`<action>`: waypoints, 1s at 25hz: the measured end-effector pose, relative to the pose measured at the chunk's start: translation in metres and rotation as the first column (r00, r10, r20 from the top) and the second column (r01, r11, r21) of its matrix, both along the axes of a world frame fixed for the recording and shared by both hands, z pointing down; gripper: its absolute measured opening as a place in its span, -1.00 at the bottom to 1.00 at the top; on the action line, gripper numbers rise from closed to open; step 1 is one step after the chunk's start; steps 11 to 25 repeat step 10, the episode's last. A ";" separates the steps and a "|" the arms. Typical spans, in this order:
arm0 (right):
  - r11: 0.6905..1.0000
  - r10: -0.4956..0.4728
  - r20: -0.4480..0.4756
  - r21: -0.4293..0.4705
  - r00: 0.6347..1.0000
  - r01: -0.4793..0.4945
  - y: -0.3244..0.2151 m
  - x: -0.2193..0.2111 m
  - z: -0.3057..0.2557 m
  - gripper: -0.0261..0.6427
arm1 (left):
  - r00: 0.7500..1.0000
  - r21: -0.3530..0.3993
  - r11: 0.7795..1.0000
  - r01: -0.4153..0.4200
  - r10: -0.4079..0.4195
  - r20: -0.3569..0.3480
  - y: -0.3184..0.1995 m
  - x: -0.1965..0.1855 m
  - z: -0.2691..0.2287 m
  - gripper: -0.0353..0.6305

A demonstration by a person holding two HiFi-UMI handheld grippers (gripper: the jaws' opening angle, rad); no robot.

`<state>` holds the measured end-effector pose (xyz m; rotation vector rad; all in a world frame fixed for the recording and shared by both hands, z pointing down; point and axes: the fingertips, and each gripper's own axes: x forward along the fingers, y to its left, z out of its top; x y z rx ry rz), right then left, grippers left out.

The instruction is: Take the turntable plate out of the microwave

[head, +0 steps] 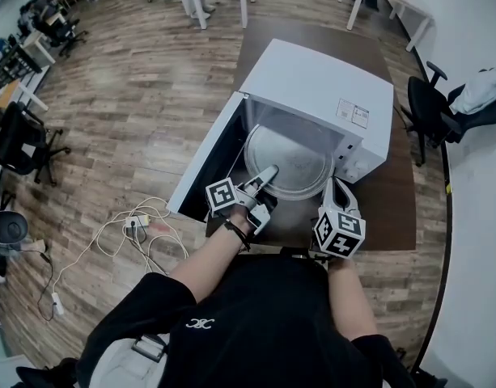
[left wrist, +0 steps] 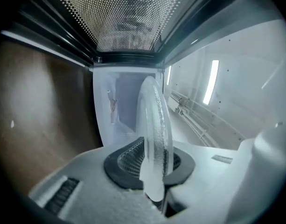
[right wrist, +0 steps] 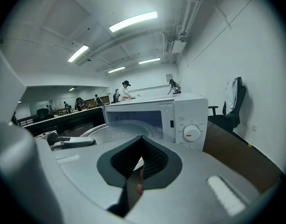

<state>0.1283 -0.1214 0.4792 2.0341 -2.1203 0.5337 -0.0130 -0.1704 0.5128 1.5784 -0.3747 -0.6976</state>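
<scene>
The white microwave (head: 320, 79) stands on a dark brown table (head: 393, 204) with its door (head: 205, 158) swung open to the left. The round glass turntable plate (head: 290, 162) sits tilted in the opening, partly outside the cavity. My left gripper (head: 266, 176) is shut on the plate's near left rim; in the left gripper view the plate (left wrist: 155, 125) runs edge-on between the jaws of the left gripper (left wrist: 154, 164). My right gripper (head: 335, 187) hovers by the plate's right edge, below the control panel. Its jaws look shut with nothing between them (right wrist: 142, 149), the plate (right wrist: 110, 133) lying just beyond.
The microwave's control panel with its dial (right wrist: 191, 133) is to the right of the opening. A power strip and white cables (head: 138, 225) lie on the wood floor to the left. A black office chair (head: 430, 103) stands past the table's right side.
</scene>
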 end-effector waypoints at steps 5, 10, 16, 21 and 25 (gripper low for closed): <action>1.000 -0.005 0.001 -0.002 1.000 0.005 -0.002 0.002 0.003 -0.90 | 1.000 0.003 1.000 -0.005 0.005 0.007 -0.002 0.003 0.003 -0.78; 1.000 -0.008 0.001 0.000 1.000 0.008 -0.002 0.003 0.004 -0.90 | 1.000 0.003 1.000 -0.003 0.003 -0.004 -0.003 0.005 0.002 -0.78; 1.000 -0.008 0.001 0.000 1.000 0.008 -0.002 0.003 0.004 -0.90 | 1.000 0.003 1.000 -0.003 0.003 -0.004 -0.003 0.005 0.002 -0.78; 1.000 -0.008 0.001 0.000 1.000 0.008 -0.002 0.003 0.004 -0.90 | 1.000 0.003 1.000 -0.003 0.003 -0.004 -0.003 0.005 0.002 -0.78; 1.000 -0.008 0.001 0.000 1.000 0.008 -0.002 0.003 0.004 -0.90 | 1.000 0.003 1.000 -0.003 0.003 -0.004 -0.003 0.005 0.002 -0.78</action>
